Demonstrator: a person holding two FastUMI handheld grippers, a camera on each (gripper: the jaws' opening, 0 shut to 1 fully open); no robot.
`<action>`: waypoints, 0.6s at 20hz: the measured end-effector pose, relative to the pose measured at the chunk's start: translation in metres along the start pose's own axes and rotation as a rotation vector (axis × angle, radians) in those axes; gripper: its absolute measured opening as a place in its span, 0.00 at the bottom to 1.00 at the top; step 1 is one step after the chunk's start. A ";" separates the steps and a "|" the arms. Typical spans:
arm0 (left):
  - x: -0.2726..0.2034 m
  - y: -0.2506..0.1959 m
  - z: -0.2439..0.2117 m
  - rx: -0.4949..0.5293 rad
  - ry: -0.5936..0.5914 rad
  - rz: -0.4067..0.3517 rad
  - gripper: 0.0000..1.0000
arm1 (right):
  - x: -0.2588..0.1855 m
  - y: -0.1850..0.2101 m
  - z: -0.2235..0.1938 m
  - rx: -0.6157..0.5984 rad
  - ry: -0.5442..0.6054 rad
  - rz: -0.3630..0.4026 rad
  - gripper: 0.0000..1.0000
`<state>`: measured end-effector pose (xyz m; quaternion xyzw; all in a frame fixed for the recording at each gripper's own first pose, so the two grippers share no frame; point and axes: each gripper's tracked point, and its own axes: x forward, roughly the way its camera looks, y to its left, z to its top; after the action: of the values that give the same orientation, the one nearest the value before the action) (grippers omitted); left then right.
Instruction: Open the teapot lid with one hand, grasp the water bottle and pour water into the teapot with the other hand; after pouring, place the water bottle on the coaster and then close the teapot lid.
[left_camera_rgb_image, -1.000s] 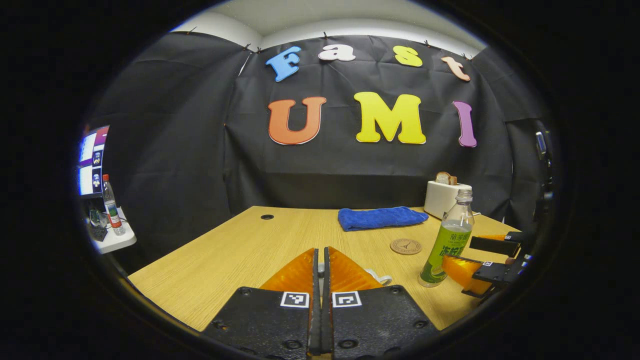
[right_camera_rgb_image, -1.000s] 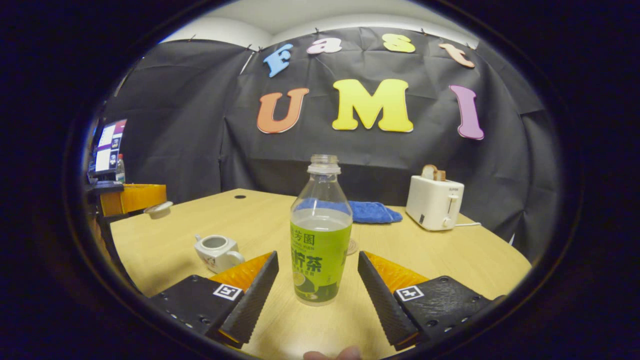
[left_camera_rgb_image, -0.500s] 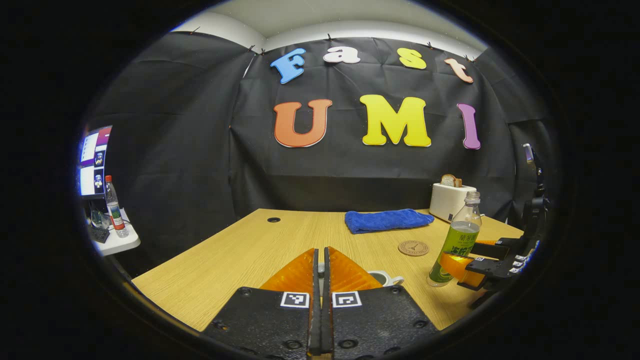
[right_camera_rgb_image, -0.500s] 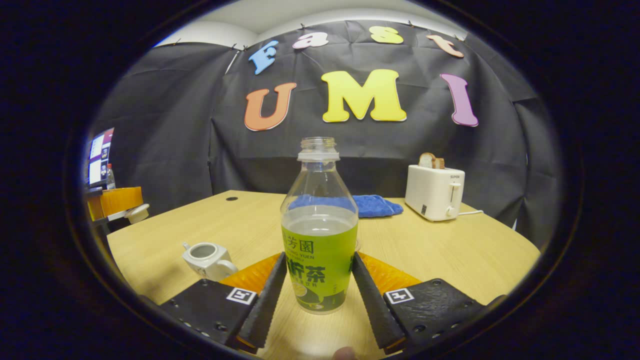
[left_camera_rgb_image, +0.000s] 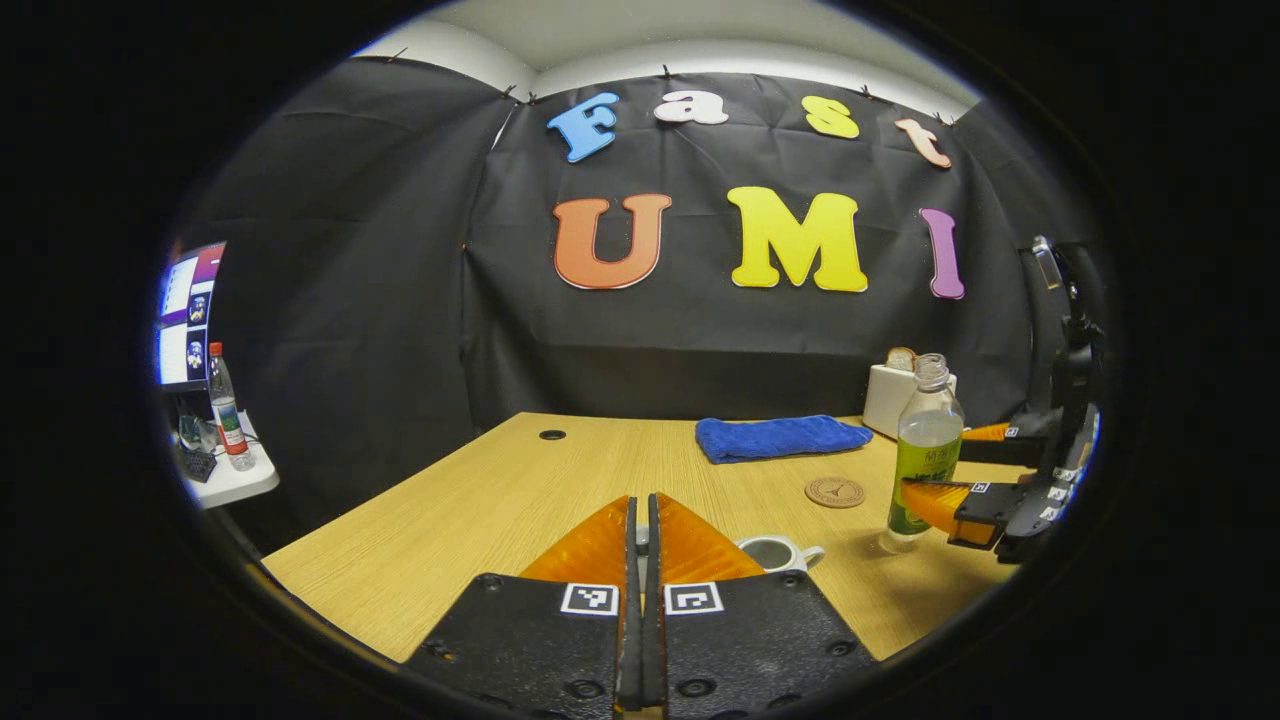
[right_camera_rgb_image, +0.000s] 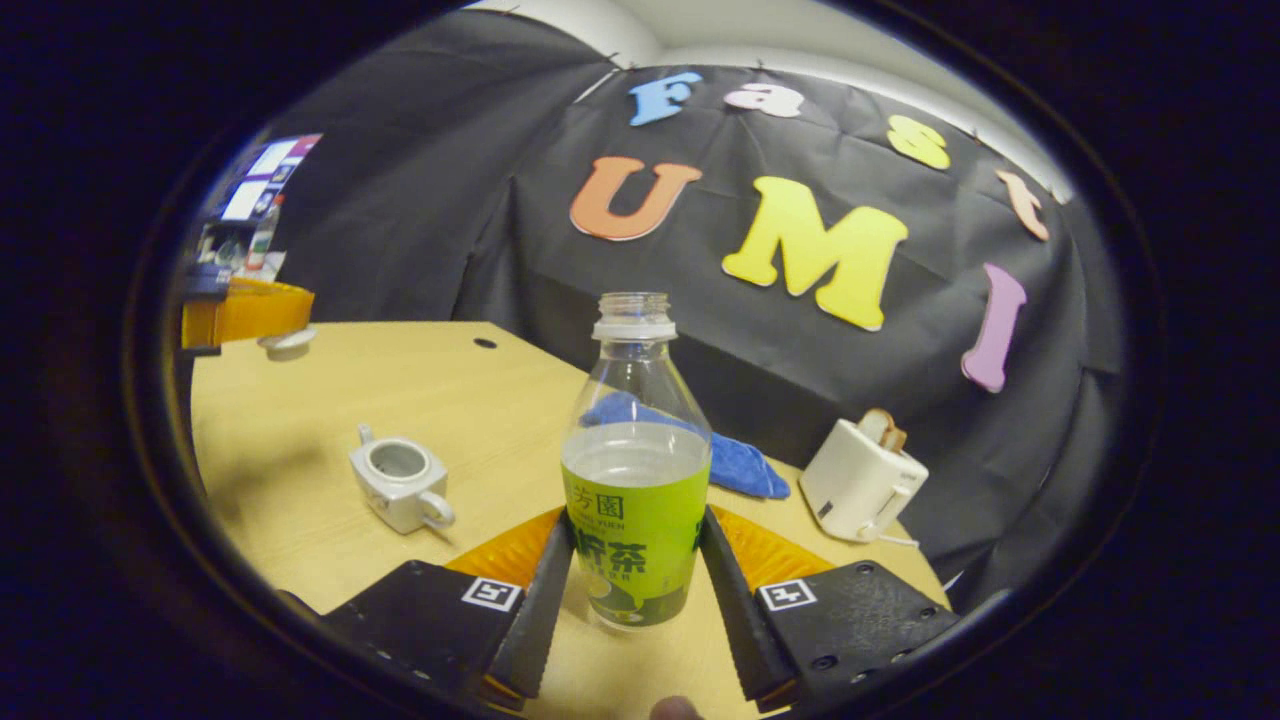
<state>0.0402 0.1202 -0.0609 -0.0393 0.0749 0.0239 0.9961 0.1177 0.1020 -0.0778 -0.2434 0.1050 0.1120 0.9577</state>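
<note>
The water bottle (right_camera_rgb_image: 637, 480) is gripped low on its labelled body by the right gripper (right_camera_rgb_image: 637, 600), both fingers being pressed against its sides; its long axis is upright and its open mouth uncapped. In the left gripper view the bottle (left_camera_rgb_image: 925, 450) appears lifted slightly clear of the table (left_camera_rgb_image: 480, 500), a shadow being cast beneath it, though contact cannot be ruled out. The teapot (right_camera_rgb_image: 400, 483) is located down and to the left of the bottle in the right gripper view, well apart from it, with its opening uncovered and its handle turned toward the camera. The coming pour is judged to require that the bottle be carried leftward over that opening and its axis tipped toward it; the right gripper is the nearer of the two to the bottle. The left gripper (left_camera_rgb_image: 642, 540) is closed almost completely, and the teapot lid (right_camera_rgb_image: 287, 341) is seen held at its fingers off to the left, above the table. The coaster (left_camera_rgb_image: 835, 491) lies between the bottle and the blue cloth (left_camera_rgb_image: 780, 437).
</note>
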 end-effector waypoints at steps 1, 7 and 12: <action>-0.001 0.002 0.001 0.004 -0.002 0.002 0.03 | 0.002 -0.002 0.002 -0.082 0.003 -0.008 0.71; 0.000 0.011 0.002 0.018 -0.011 0.011 0.03 | 0.019 0.005 0.001 -0.435 0.014 -0.023 0.72; 0.001 0.022 0.000 0.017 -0.007 0.019 0.03 | 0.026 0.009 0.007 -0.664 -0.011 -0.066 0.73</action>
<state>0.0394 0.1421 -0.0630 -0.0299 0.0719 0.0326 0.9964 0.1414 0.1177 -0.0821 -0.5447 0.0496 0.1102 0.8299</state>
